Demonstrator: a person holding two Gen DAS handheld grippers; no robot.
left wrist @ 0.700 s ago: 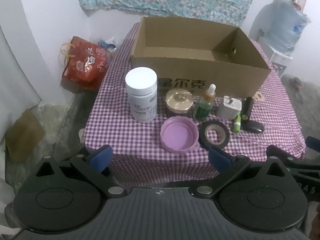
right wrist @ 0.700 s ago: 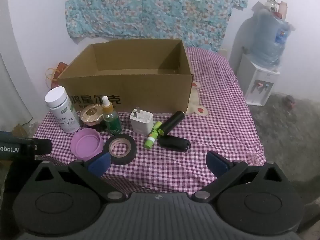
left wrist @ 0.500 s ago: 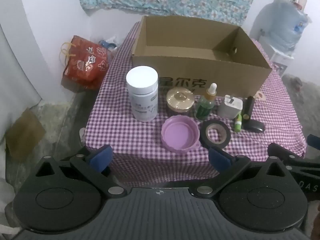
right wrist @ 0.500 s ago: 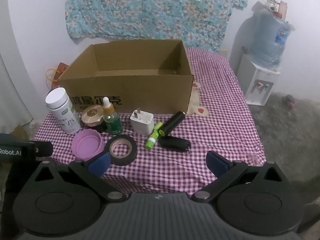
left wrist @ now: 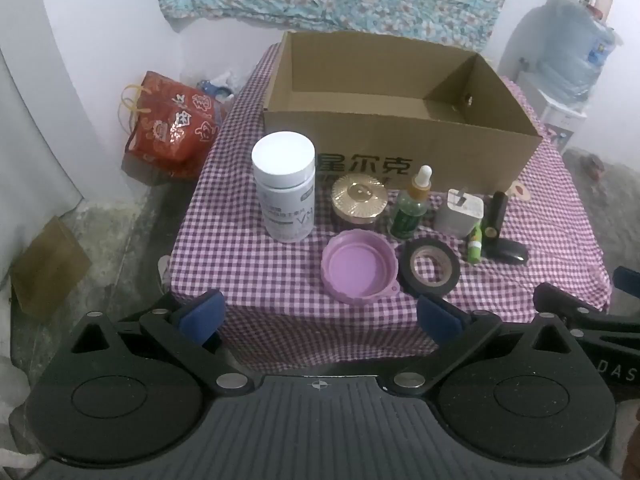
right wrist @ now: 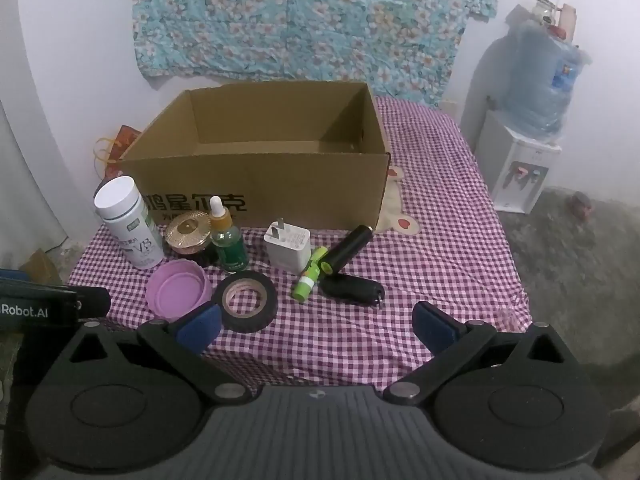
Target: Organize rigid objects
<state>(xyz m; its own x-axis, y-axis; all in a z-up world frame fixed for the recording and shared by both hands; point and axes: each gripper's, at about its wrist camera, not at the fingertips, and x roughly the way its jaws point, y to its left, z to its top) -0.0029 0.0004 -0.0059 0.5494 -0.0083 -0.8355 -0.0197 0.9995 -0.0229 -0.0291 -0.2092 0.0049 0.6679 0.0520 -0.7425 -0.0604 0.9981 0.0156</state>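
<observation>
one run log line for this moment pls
phase: pre-grasp | left gripper: open, empty | right gripper: open, empty | cardboard box: looks empty | items on table: untouched

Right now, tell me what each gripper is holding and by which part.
Nothing is held. The left tongs and the right tongs both stand wide open, short of the items on the checked tablecloth.

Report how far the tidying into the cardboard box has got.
Done: nothing; the cardboard box looks empty. In hand: nothing; left gripper and right gripper are open, short of the table. Left: white bottle, gold-lidded jar, dropper bottle, purple lid, tape roll, charger and the rest.
</observation>
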